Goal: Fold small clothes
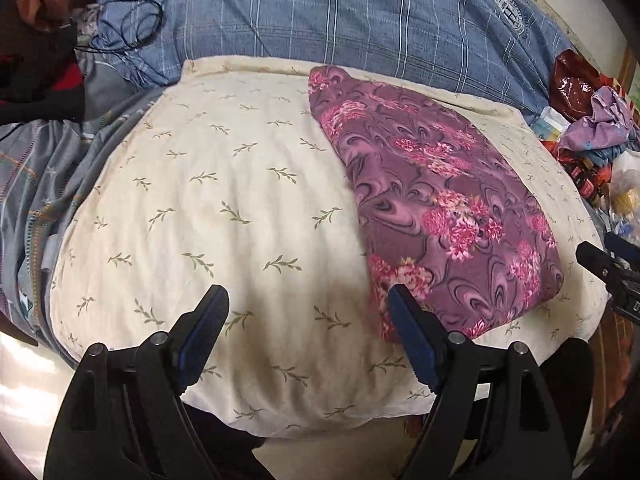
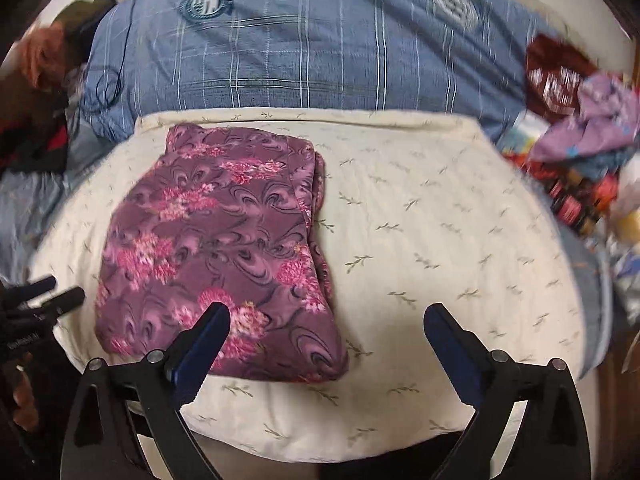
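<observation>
1. My left gripper [image 1: 308,312] is standing with its jaws spread wide, and nothing is lying between the blue pads. Its right finger is showing in front of the near left edge of the garment; I cannot tell whether it is touching the cloth.
2. My right gripper [image 2: 326,328] is holding its jaws spread at their widest and is gripping nothing. Its left finger is overlapping the garment's near edge in view; contact cannot be confirmed.
3. The folded purple garment with pink floral print [image 2: 216,248] is lying flat as a thick rectangle on the cream pillow with green sprig print [image 1: 208,208], toward its right side in the left wrist view.
4. The pillow is resting against blue plaid bedding [image 1: 360,12].
5. A heap of mixed coloured cloth and packets [image 2: 580,152] is sitting beside the pillow's right end.
</observation>
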Available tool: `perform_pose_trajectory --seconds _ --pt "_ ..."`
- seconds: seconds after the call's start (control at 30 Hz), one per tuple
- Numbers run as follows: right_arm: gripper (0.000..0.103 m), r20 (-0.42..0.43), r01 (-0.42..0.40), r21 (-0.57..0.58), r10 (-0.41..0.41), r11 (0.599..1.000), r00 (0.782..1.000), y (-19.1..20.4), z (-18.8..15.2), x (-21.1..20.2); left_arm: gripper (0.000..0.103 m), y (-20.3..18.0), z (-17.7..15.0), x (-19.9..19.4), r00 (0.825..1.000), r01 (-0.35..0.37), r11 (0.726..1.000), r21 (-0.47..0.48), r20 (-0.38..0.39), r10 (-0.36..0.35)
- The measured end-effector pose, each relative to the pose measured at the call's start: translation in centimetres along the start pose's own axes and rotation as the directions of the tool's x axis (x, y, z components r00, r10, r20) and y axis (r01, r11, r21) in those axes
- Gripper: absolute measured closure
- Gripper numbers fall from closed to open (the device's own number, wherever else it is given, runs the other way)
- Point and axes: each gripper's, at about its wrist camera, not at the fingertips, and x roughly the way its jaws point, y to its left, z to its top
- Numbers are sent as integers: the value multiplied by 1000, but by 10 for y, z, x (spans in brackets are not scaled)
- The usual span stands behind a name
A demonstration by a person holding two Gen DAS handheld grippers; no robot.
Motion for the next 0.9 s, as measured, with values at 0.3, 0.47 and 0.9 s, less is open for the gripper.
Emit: perform_pose_trajectory --seconds 0.3,0.47,0.9 --pt "3 23 -7 -1 7 1000 1000 2 -7 -11 21 -17 -10 -13 1000 -5 996 87 29 2" --pt "3 16 20 7 -20 1000 1000 1 -14 -13 21 -25 -15 -17 999 14 994 110 28 -17" --pt "3 23 56 16 -57 998 998 -4 -14 -14 21 -48 -13 -34 993 83 985 151 76 -95"
